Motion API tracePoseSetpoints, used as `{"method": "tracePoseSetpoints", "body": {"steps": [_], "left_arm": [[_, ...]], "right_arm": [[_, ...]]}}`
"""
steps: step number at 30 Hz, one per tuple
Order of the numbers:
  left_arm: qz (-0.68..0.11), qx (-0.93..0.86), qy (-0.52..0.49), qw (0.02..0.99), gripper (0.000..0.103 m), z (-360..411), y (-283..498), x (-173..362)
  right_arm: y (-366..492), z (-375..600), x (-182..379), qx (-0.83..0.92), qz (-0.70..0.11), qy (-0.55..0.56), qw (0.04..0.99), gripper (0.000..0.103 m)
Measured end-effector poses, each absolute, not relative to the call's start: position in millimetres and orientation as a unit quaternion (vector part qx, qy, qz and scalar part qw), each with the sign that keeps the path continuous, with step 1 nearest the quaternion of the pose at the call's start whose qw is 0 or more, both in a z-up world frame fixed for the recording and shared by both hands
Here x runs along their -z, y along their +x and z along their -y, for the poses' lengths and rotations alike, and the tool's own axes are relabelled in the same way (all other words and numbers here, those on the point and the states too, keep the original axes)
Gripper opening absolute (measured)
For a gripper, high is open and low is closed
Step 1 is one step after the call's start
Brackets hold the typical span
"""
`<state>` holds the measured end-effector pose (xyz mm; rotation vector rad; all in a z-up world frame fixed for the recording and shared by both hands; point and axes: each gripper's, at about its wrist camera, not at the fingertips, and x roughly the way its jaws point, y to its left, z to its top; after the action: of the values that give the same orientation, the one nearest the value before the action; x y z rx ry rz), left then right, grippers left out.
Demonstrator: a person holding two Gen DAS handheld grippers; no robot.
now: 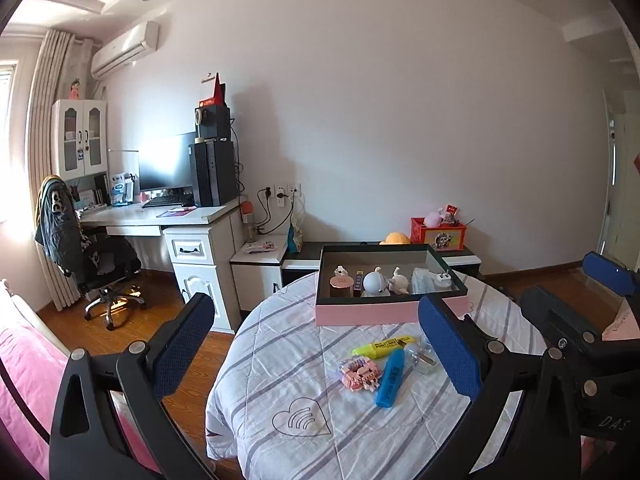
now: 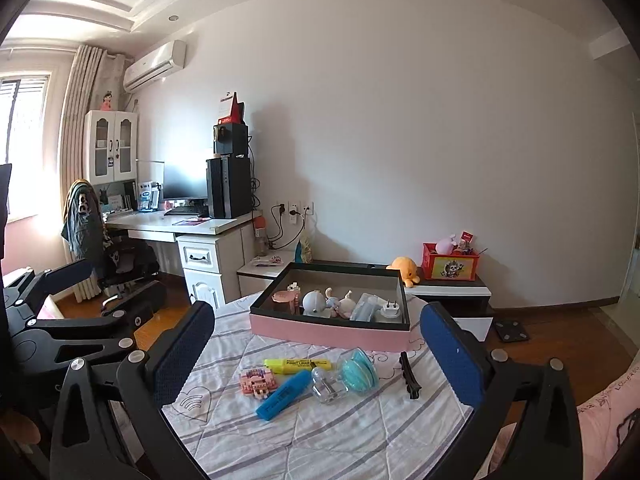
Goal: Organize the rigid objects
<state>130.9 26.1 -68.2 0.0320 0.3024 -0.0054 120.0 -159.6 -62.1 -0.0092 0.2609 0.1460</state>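
A round table under a striped white quilt [image 1: 280,364] holds a pink box with a dark rim [image 1: 390,312]. Inside the box lie several small items, among them a white round figure [image 1: 374,281] and a white plug [image 2: 390,309]. In front of the box lie a yellow highlighter [image 2: 298,365], a blue highlighter [image 2: 284,394], a pink block toy [image 2: 258,384], a clear small bottle [image 2: 326,384], a teal round item [image 2: 360,370] and a black hair clip [image 2: 410,376]. My left gripper [image 1: 316,344] and right gripper [image 2: 318,354] hover open and empty, short of these items.
Behind the table stands a low cabinet [image 2: 452,294] with an orange plush [image 2: 406,267] and a red toy box [image 2: 450,266]. A white desk [image 1: 160,216] with a monitor and an office chair [image 1: 96,264] fill the left. Pink bedding [image 1: 28,384] borders the near left.
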Motion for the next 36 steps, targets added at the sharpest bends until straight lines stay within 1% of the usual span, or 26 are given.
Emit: {"method": "tracePoseSetpoints", "body": {"steps": [7,14,36], "left_arm": [[-0.139,0.001,0.019,0.990,0.103,-23.6,104.2,59.3],[-0.126,0.003,0.021,0.992,0.103,-20.9,92.9,51.1],[-0.138,0.011,0.023,0.990,0.103,-8.5,98.7,54.5]], "right_arm": [[83.9,159.4,56.4,-0.068,-0.118,-0.007,0.991,0.103],[69.3,159.6,49.4,-0.060,-0.104,-0.011,0.993,0.103],[66.9,166.1,54.4,-0.033,-0.114,-0.003,0.993,0.103]]}}
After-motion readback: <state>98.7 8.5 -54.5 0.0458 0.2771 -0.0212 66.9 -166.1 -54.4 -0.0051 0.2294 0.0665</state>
